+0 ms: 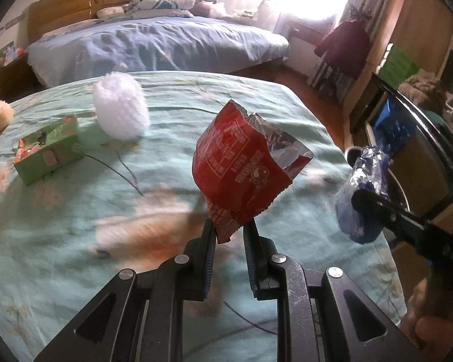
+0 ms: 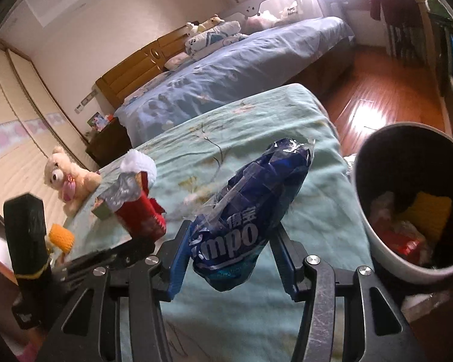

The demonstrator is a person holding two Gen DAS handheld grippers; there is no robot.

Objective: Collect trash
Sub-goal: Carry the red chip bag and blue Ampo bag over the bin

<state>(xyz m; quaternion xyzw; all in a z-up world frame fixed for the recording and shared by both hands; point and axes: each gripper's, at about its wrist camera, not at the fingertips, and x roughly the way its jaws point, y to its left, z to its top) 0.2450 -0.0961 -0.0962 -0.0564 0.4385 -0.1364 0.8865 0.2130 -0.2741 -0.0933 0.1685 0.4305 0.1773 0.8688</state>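
The left gripper (image 1: 229, 229) pinches the red snack bag (image 1: 244, 166), and the right gripper (image 2: 231, 241) squeezes the blue tissue pack (image 2: 250, 208), so both can go into the trash bin (image 2: 374, 238) nearby.

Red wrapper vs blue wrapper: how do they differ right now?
The red wrapper is torn open, showing a silver lining; the blue wrapper is crumpled and glossy. The left hand-held gripper pinches red by a bottom corner; blue fills the right hand-held gripper. Both are held above the green bedspread.

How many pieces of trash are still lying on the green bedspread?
2: a green carton near the far left edge, and a white foam wrap just behind it. Others may be hidden behind the held wrappers.
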